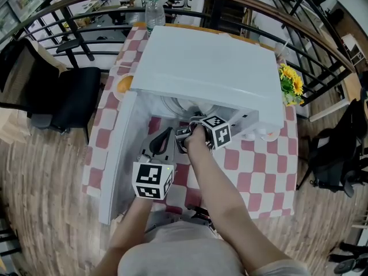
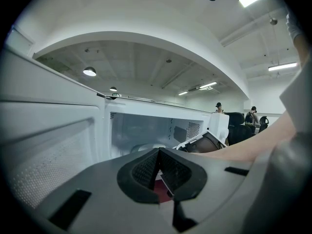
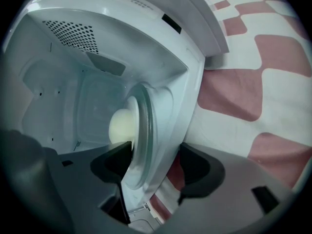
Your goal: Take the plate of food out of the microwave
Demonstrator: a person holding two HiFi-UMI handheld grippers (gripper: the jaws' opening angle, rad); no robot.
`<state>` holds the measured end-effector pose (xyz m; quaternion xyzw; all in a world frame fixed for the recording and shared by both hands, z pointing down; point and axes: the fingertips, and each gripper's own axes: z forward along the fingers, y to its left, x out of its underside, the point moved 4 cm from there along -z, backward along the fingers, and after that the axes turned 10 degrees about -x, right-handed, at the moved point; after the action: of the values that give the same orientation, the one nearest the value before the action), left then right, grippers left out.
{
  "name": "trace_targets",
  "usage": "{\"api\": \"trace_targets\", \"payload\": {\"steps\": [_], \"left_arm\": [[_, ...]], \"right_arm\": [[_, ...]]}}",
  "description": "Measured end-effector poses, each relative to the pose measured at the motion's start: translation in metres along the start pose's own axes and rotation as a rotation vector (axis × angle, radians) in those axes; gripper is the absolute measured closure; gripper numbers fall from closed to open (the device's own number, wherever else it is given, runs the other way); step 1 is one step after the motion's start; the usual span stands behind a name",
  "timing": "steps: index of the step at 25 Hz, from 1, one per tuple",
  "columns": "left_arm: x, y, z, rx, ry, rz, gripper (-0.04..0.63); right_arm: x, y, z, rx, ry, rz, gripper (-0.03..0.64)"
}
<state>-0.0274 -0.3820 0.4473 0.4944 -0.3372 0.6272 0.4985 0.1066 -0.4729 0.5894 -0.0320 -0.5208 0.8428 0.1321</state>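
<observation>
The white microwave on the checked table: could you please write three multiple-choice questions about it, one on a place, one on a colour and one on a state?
1. Where is the round pale glassy plate with the pale yellow food?
A. Inside the white box-shaped microwave
B. On top of it
C. Under it

2. What colours has the checked tablecloth?
A. Blue and white
B. Red and white
C. Green and yellow

3. How do the fingers of the right gripper stand?
A. Pressed together
B. Apart, with the plate's rim between them
C. Apart, with nothing between them

Answers:
1 A, as the right gripper view shows the plate within the cavity walls.
2 B, as the head view shows red and white squares.
3 B, as the right gripper view shows one finger on each side of the rim.
</observation>
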Motion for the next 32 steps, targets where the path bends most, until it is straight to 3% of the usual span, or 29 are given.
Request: {"api": "trace_targets", "payload": {"steps": [12, 32], "left_arm": [[0.004, -0.006, -0.003, 0.007, 0.009, 0.009, 0.594], [0.002, -0.011, -0.01, 0.03, -0.001, 0.0, 0.594]], "right_arm": [[0.0, -0.003, -0.013, -0.053, 0.045, 0.018, 0.35], [-0.003, 0.015, -0.034, -0.13, 0.079, -0.034, 0.565]]}}
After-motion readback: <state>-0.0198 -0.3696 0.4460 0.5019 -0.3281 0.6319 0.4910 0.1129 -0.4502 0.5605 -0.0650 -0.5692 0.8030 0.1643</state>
